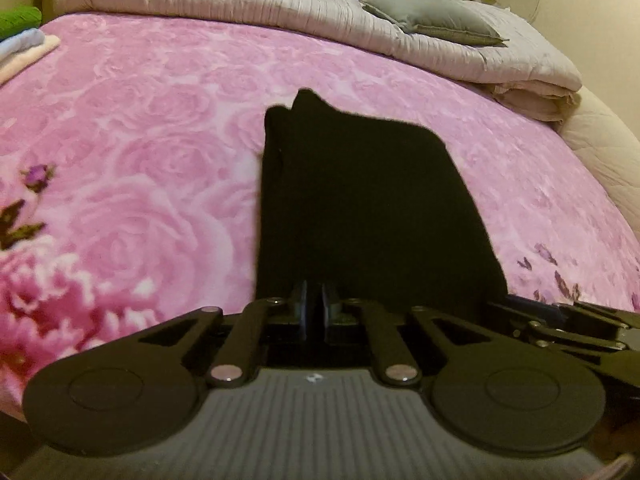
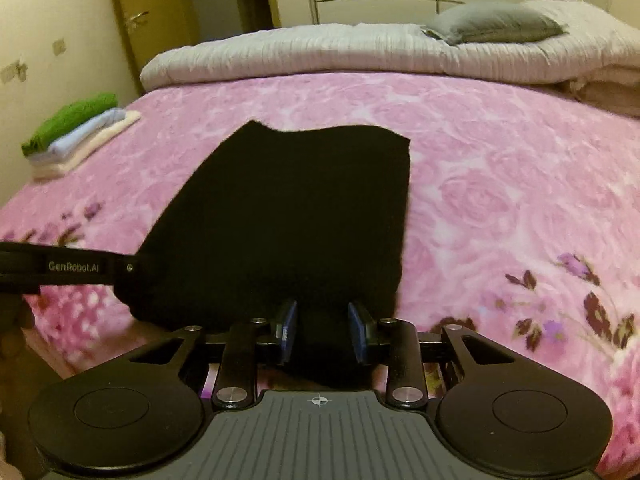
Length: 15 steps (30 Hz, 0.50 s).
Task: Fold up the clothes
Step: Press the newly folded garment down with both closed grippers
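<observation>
A black garment [image 1: 360, 200] lies folded lengthwise on the pink rose bedspread [image 1: 140, 140], its near hem at both grippers. My left gripper [image 1: 316, 304] is shut on the near edge of the garment. In the right wrist view the garment [image 2: 288, 208] spreads ahead, and my right gripper [image 2: 322, 328] has its blue pads apart with the garment's near edge lying between them. The left gripper's arm [image 2: 72, 267] shows at the left edge of that view, at the garment's near left corner. The right gripper's linkage [image 1: 572, 320] shows at the right in the left wrist view.
A stack of folded clothes, green on top [image 2: 76, 136], sits at the bed's far left; it also shows in the left wrist view [image 1: 20, 36]. A rolled grey quilt [image 2: 320, 56] with a grey pillow [image 2: 496, 26] lies along the far side. A door [image 2: 136, 20] stands beyond.
</observation>
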{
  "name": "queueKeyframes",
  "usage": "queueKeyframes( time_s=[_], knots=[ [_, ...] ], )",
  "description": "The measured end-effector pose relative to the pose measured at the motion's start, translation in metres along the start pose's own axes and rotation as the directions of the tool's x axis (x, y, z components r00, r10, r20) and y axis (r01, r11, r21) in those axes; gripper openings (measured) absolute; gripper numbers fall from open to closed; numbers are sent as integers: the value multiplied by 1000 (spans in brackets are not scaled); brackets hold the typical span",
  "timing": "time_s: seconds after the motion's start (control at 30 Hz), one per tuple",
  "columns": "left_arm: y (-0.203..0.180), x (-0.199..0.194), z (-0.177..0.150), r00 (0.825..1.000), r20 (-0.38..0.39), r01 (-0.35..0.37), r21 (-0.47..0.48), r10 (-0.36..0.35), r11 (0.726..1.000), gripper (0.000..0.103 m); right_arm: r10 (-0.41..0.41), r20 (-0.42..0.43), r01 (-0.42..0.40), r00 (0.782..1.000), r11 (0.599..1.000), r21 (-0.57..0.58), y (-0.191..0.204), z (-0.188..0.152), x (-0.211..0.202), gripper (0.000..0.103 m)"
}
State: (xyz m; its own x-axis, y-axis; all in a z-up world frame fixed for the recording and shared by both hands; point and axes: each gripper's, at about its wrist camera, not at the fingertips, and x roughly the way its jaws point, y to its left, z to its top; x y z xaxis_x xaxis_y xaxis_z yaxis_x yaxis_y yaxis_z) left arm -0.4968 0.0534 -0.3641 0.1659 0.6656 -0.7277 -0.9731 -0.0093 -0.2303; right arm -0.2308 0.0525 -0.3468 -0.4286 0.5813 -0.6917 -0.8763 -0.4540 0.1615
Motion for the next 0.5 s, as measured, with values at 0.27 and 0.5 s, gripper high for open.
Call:
queueKeyframes(
  time_s=[0.27,0.5],
  knots=[
    [-16,2,-7,997,-35,-74,31,75,997,10,-58,-37,56,998,997,-57,8,-5,9,32],
    [-29,-27,-10,994,-20,-108,41,109,993,22,-62,-44,63,997,998,13,5,1,-11,33]
  ],
)
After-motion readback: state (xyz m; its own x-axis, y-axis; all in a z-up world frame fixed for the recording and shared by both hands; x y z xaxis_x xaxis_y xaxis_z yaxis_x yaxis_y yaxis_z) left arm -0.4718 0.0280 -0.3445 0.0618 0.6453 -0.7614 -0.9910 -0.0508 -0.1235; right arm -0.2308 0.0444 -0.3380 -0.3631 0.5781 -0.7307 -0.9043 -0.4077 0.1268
